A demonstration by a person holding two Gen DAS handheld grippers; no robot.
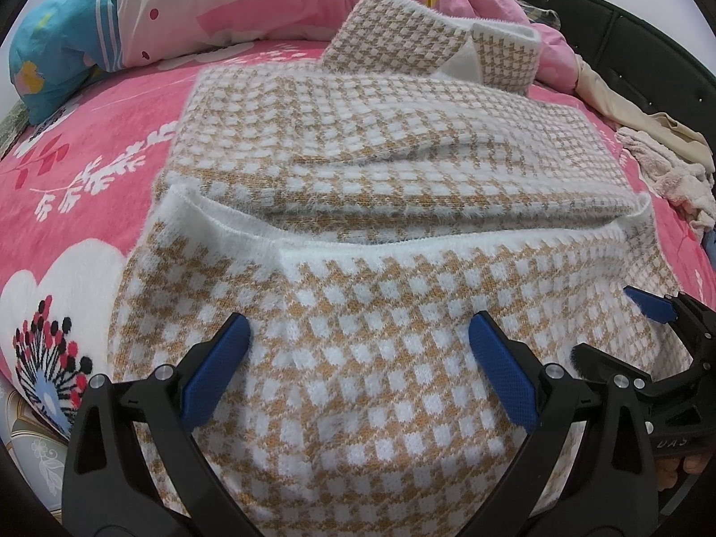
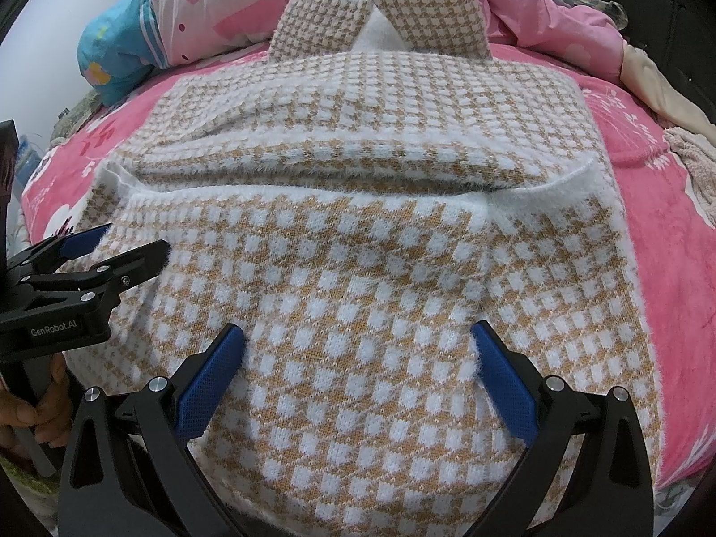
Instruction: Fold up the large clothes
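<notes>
The fuzzy tan-and-white houndstooth knit sweater (image 2: 358,232) is lying flat on a pink floral bedspread (image 1: 103,134), its collar (image 2: 380,18) pointing toward twelve o'clock and its near portion filling the six o'clock half of both views. Both sleeves appear to be lying folded across the chest, and the hem — its white ribbed band (image 1: 402,241) running nine to three o'clock — is resting doubled up over them, so the folding is looking well advanced; judging from this, one more fold toward the collar and some smoothing are probably remaining. The left gripper (image 1: 358,335) is hovering over the near panel with its blue-padded fingers spread wide, gripping nothing. The right gripper (image 2: 358,340) is doing likewise, fingers wide apart over the cloth. At eleven o'clock a blue-and-pink quilt (image 1: 112,13) is bunching up, and at three o'clock a heap of beige and pale pink clothes (image 1: 649,147) is waiting.
</notes>
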